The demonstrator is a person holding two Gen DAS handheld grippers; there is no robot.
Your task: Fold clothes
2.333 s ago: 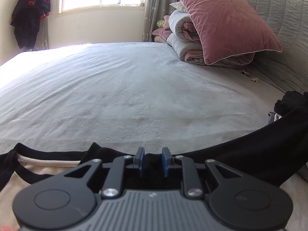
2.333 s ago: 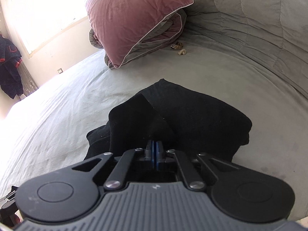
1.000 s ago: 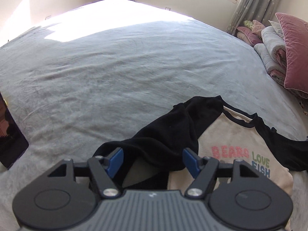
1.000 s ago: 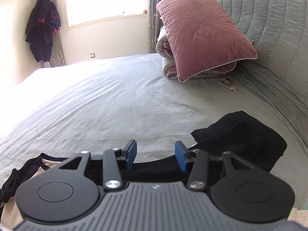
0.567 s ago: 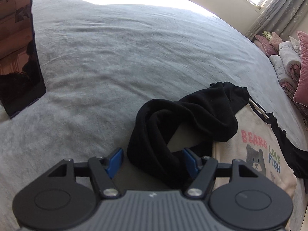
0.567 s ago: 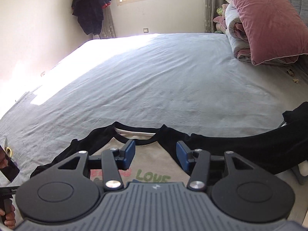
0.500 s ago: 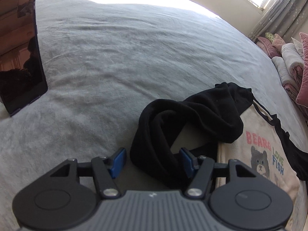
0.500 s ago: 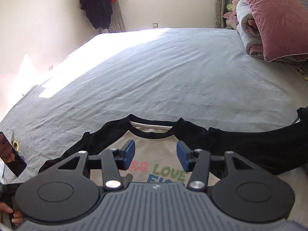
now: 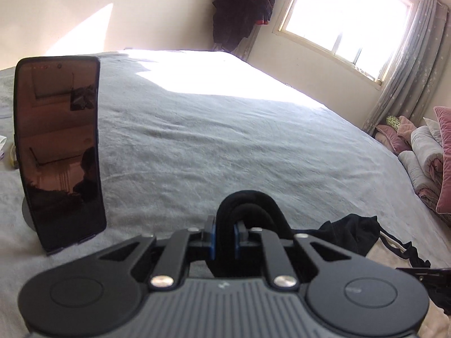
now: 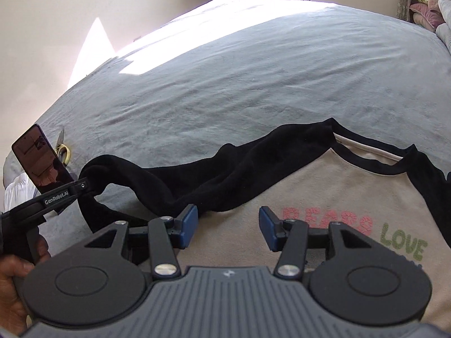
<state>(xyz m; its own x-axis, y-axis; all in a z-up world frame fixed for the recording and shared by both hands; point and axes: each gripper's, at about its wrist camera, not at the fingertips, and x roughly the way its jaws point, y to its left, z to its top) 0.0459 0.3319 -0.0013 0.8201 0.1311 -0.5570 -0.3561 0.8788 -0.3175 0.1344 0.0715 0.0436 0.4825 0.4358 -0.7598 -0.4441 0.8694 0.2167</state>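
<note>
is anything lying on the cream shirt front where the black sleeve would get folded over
Nothing visible does. The cream printed shirt front lies bare; only the open right tongs hover above it. The left tongs are closing on the black sleeve.

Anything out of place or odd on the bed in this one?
Only the shirt's black sleeve: it lies twisted and bunched, its cuff end pinched in the closing left gripper. Right gripper hovers open.

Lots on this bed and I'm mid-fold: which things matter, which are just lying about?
Job:
shirt
black sleeve, left gripper closing on it
right gripper, open over the shirt

Lying about:
phone
scissors
pillows
hanging coat
</note>
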